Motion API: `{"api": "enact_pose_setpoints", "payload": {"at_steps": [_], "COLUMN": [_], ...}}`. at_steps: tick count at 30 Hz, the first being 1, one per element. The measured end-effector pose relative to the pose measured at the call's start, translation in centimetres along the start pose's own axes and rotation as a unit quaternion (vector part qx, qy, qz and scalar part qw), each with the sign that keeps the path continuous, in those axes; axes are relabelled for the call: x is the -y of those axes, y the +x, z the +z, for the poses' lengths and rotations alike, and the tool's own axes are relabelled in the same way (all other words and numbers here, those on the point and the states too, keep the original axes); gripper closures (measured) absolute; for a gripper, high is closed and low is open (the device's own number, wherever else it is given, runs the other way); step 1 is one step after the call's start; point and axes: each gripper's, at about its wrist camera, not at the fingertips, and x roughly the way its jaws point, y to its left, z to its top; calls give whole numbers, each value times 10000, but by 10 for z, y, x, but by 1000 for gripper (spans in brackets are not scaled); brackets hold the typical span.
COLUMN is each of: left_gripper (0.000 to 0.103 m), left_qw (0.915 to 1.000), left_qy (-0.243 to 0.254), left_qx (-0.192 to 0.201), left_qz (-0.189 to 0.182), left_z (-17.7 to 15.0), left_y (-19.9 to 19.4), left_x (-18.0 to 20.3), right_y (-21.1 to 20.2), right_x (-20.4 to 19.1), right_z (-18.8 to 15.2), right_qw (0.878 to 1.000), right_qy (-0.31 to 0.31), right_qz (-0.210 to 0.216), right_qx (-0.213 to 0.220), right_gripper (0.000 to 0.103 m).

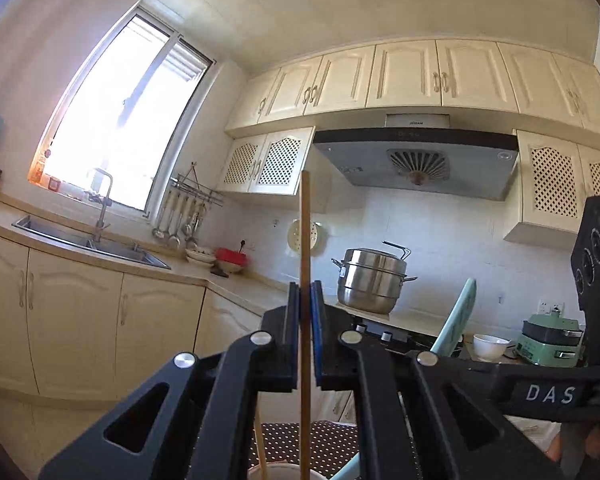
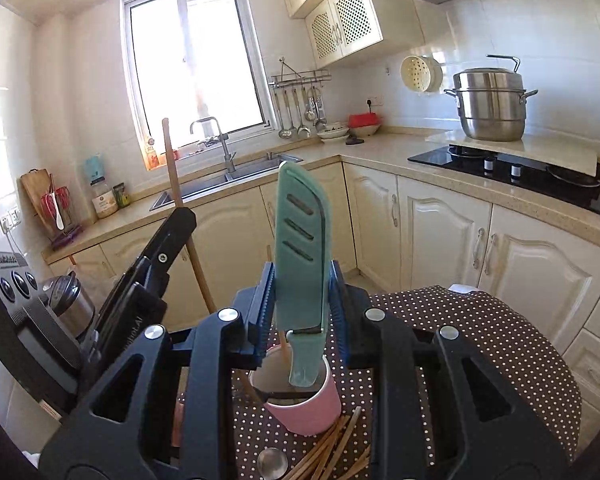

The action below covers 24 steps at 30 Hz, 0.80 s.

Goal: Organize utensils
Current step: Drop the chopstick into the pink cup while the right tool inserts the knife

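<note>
Chopstick (image 1: 305, 240) pinched in your left gripper (image 1: 305, 304), sheathed knife (image 2: 300, 248) clamped in right gripper (image 2: 300, 300); cup (image 2: 304, 408) holds one stick, loose pile (image 2: 332, 452) remains.

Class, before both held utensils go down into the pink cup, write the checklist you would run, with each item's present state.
1. Left gripper shut on the chopstick: ok.
2. Right gripper shut on the sheathed green knife: ok.
3. Pink cup upright on the dotted cloth: ok.
4. Knife handle over the cup mouth: ok.
5. Chopstick's lower end over the cup: cannot tell.
6. Loose chopsticks still on the cloth: not ok.
</note>
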Motion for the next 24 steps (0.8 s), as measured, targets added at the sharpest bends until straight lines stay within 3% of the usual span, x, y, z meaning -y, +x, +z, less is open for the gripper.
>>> {"api": "enact_pose_setpoints", "payload": {"at_steps": [5,11,13,15,19,24], "left_gripper": [97,96,91,73,70,53], "left_qw": [9998,9997,9996,9996,9990,9986], "left_qy": [161,135,137,49,53,59], "left_qx": [72,-103,-170,-209,-407,-506], "left_qz": [54,150,168,177,163,131], "left_z": [-12,-21,-23,-23,-22,-17], "left_y": [6,9,8,6,5,-3], "left_x": [2,-2,-4,-8,-12,-13], "right_y": [16,27,28,29,30,29], "right_x": [2,1,-2,-1,-2,-5], "right_z": [-11,-25,-29,-31,-35,-36], "right_qw": [9998,9995,9994,9993,9991,9990], "right_qy": [27,26,3,29,59,73], "right_qz": [47,34,1,-49,-71,-105], "right_qx": [-175,-323,-353,-370,-418,-419], "right_gripper": [77,77,77,77,77,77]}}
